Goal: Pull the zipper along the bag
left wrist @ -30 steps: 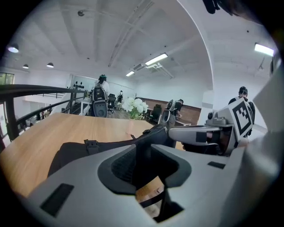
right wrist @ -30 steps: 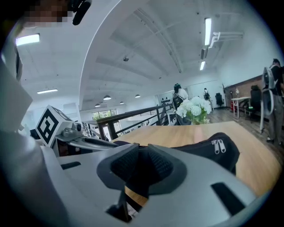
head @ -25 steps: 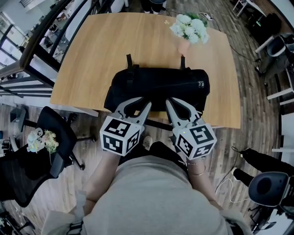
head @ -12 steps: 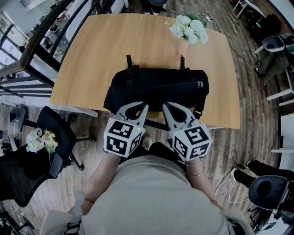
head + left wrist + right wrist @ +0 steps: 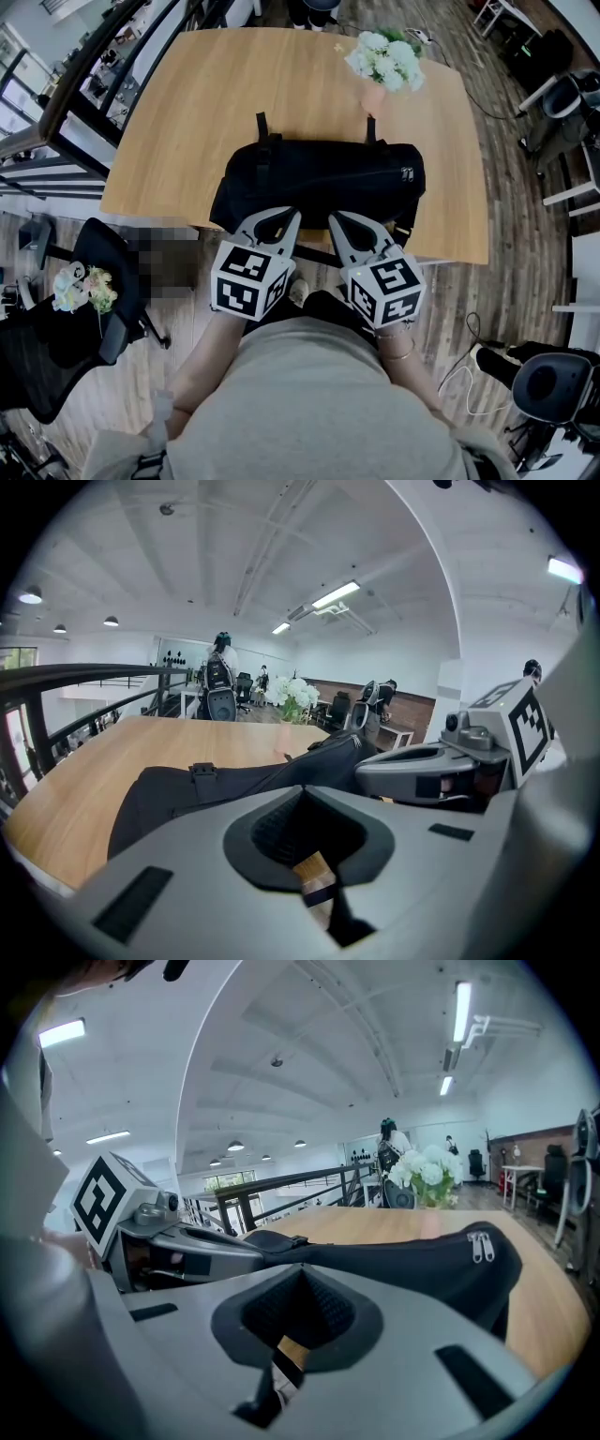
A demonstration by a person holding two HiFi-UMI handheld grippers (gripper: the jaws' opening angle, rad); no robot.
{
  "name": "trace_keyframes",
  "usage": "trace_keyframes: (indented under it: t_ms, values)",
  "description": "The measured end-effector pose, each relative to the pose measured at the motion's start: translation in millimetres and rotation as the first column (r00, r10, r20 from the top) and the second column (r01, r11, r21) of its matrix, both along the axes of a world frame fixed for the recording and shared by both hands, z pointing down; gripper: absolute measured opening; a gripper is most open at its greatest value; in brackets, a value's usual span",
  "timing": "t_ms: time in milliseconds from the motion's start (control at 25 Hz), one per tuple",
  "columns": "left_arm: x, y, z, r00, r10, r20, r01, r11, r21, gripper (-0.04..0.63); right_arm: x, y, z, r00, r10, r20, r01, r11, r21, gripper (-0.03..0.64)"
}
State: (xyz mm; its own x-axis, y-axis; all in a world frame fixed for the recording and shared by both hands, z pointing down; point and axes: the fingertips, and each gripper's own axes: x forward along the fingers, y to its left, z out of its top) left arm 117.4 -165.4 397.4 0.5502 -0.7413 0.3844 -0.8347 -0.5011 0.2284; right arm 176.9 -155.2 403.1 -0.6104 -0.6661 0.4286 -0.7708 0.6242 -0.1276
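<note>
A black bag (image 5: 319, 183) lies across the near edge of a wooden table (image 5: 206, 94); the left gripper (image 5: 277, 215) and right gripper (image 5: 350, 218) hover just before it, jaws pressed together, holding nothing; zipper pulls (image 5: 481, 1246) sit at the bag's right end.

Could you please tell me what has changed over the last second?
The left tool closed its jaws, with nothing between them. The right tool, also shut and empty, drifted slightly to the left, toward the other one. The black bag, the flowers and the table stayed as they were.
</note>
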Motion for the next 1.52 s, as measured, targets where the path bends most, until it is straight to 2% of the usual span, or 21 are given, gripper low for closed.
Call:
trace_keyframes:
  t_ms: [560,880,1520]
  values:
    - [8.3,2.9,3.6,1.000,0.022,-0.017,-0.022,1.000,-0.017,0.021,-1.4,-1.2,0.4,1.000,-0.004,-0.011,0.005,1.000,0.007,0.005]
    - [10.5,4.8,5.3,0.999,0.042,0.011,-0.042,0.999,-0.014,0.021,-1.3,-0.4,-0.6,1.000,0.000,-0.010,0.000,1.000,0.006,0.005]
    - [9.3,7.3,7.2,0.999,0.033,-0.006,-0.033,0.999,-0.026,0.021,-3.4,3.3,4.5,1.000,-0.007,-0.004,0.007,1.000,-0.008,0.005]
